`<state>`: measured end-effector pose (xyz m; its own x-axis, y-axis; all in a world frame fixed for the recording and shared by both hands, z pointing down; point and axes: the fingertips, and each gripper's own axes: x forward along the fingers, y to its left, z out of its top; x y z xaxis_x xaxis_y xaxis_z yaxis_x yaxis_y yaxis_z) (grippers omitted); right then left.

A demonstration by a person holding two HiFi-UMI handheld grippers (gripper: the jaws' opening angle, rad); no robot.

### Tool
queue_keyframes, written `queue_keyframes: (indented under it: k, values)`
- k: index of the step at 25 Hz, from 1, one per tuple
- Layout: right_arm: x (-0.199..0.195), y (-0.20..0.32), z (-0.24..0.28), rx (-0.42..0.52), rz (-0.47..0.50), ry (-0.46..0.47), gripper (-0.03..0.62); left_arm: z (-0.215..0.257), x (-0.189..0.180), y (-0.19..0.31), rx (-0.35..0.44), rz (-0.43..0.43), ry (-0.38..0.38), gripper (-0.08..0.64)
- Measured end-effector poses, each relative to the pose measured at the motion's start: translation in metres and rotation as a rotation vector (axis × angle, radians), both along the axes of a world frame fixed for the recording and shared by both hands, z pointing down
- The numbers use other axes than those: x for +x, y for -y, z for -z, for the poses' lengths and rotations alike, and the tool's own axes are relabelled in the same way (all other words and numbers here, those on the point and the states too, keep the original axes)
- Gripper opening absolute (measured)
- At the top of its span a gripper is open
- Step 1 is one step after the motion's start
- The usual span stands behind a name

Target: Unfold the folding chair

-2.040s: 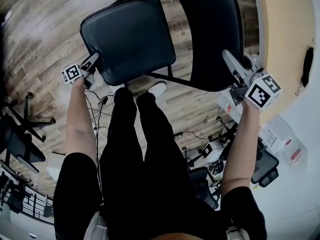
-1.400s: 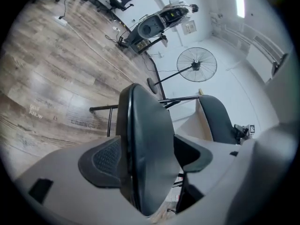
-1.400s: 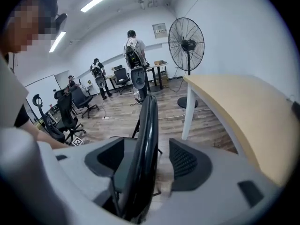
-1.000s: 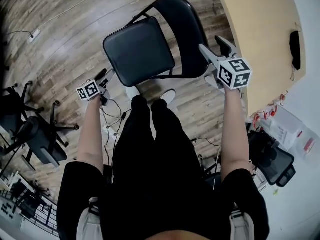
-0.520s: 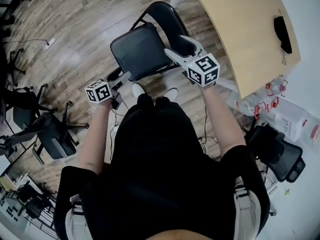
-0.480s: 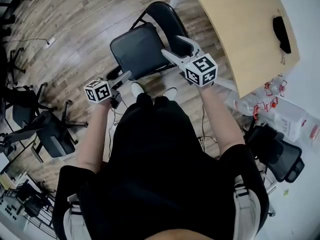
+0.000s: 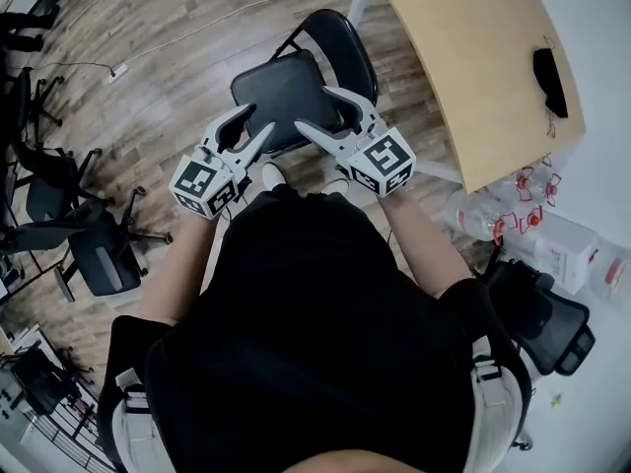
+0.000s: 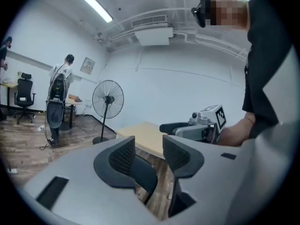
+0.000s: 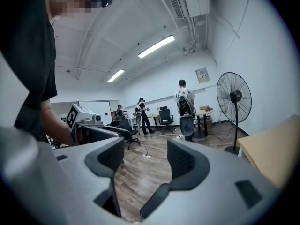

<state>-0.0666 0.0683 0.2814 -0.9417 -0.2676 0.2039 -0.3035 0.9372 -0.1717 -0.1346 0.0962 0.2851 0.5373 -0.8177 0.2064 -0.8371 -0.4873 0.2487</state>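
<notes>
Head view: both tongs are off the chair now and lifted to the chest. The left gripper point(image 7: 252, 121) has just been narrowing on nothing, and the right gripper point(image 7: 316, 108) gapes empty. The chair point(image 7: 286, 87) stands open on the wood floor point(image 7: 148, 57) beside the table point(image 7: 473, 57), so the unfolding looks done; office chairs point(image 7: 99, 264) crowd the left.

Took the left gripper point(image 7: 254, 119) off the seat's front corner and the right gripper point(image 7: 315, 108) off the backrest of the folding chair point(image 7: 286, 87). Raised both well above it, close together before the chest. Have just been closing the left jaws partway, with nothing between.
</notes>
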Motion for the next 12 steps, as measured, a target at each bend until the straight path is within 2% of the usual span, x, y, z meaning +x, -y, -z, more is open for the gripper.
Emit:
queue_keyframes:
  k: [4,7,12]
  values:
    - [-0.005,-0.016,0.021,0.036,0.027,0.032,0.268,0.025,0.003,-0.007,0.115,0.036,0.056,0.074]
    - [-0.01,-0.022,0.032,0.075,0.051,0.045,0.232,0.036,0.001,-0.009,0.16,0.053,0.073,0.002]
    - [-0.02,-0.028,0.043,0.112,0.071,0.076,0.145,0.04,-0.004,-0.01,0.181,0.06,0.099,-0.005]
